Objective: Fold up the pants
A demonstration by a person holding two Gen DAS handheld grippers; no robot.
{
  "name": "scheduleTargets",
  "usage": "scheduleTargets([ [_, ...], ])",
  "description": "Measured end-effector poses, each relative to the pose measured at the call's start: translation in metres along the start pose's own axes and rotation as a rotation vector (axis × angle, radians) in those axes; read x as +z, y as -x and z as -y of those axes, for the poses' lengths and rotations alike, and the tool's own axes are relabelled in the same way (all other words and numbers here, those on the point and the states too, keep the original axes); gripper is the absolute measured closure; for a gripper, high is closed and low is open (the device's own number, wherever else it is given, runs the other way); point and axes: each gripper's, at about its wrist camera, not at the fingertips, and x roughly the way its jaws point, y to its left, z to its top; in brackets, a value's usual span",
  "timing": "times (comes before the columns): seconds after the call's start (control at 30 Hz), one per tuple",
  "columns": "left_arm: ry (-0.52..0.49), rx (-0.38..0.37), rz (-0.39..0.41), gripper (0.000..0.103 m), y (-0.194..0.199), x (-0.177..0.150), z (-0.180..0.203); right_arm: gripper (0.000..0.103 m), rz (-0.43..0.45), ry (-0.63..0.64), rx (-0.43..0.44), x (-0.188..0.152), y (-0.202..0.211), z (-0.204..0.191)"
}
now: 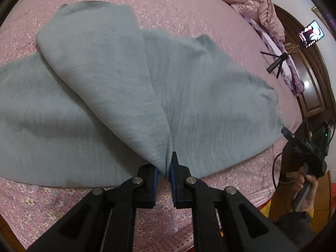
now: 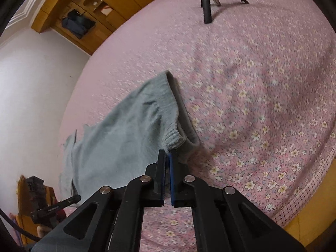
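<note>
grey pants [image 1: 105, 73]; waistband [image 2: 174, 140] only rightward.

Left claw [image 1: 166, 168] pinching grey pants [image 1: 117, 96]

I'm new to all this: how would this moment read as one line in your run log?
task: fold pants | left gripper: shut on pants | right gripper: shut on pants, ribbed end | surface: floral bedspread | stage: fold underway
</note>
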Motion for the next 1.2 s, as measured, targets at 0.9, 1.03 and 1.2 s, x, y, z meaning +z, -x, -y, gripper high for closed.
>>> scheduleTargets([
  [0.9,-0.049,0.141,0.094,0.047,0.038,-0.020,-0.024,0.082,0.001,0.190,-0.242,0.002,0.019,-0.024],
  [1.03,-0.006,0.143,0.119,0.046,0.045,-0.010,-0.036,0.073,0.008,0.246,-0.216,0.009,0.027,-0.049],
  [1.2,-0.011,0.150,0.147,0.046,0.050,0.014,-0.038,0.073,-0.032,0.345,-0.180,0.010,0.003,-0.093],
])
